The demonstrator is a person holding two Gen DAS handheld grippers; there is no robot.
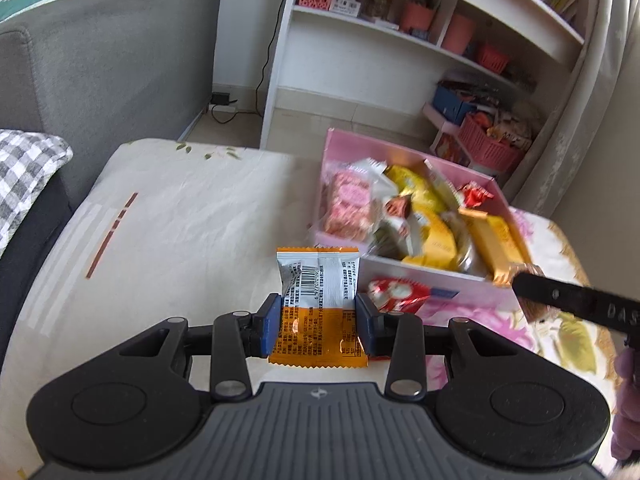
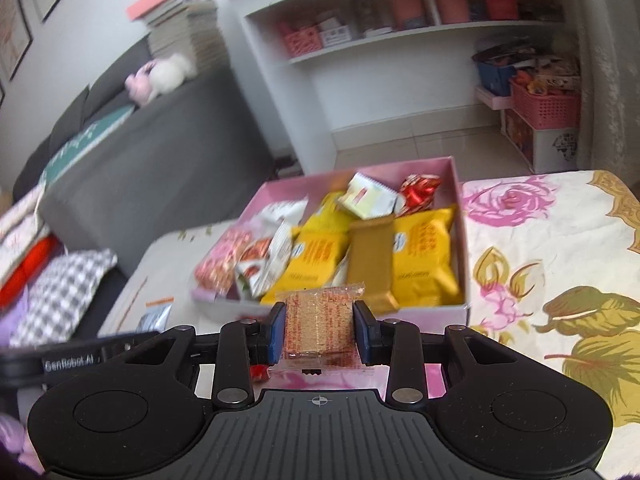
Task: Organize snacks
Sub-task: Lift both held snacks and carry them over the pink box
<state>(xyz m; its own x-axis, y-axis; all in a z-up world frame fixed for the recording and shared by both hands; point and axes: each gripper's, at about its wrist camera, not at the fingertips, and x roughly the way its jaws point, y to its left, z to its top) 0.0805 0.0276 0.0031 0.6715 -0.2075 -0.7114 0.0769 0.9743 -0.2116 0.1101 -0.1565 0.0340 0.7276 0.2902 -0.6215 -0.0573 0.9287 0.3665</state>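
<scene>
My left gripper (image 1: 317, 320) is shut on an orange and silver snack packet (image 1: 320, 304), barcode side up, held above the table just left of the pink snack box (image 1: 440, 284). My right gripper (image 2: 319, 330) is shut on a clear-wrapped brown wafer packet (image 2: 318, 320), held in front of the pink box (image 2: 456, 176). The box holds several snacks: yellow packets (image 2: 424, 256), a gold bar (image 2: 370, 256), pink packets (image 1: 350, 204) and red candies (image 2: 418, 192). A red and white candy (image 1: 394, 294) lies on the table by the box's near wall.
The table has a floral cloth (image 2: 552, 264). A grey sofa (image 1: 100, 60) with a checked cushion (image 1: 24, 172) stands to the left. White shelves (image 1: 400, 40) with pink baskets stand behind. The right gripper's arm (image 1: 576, 300) crosses the left wrist view at right.
</scene>
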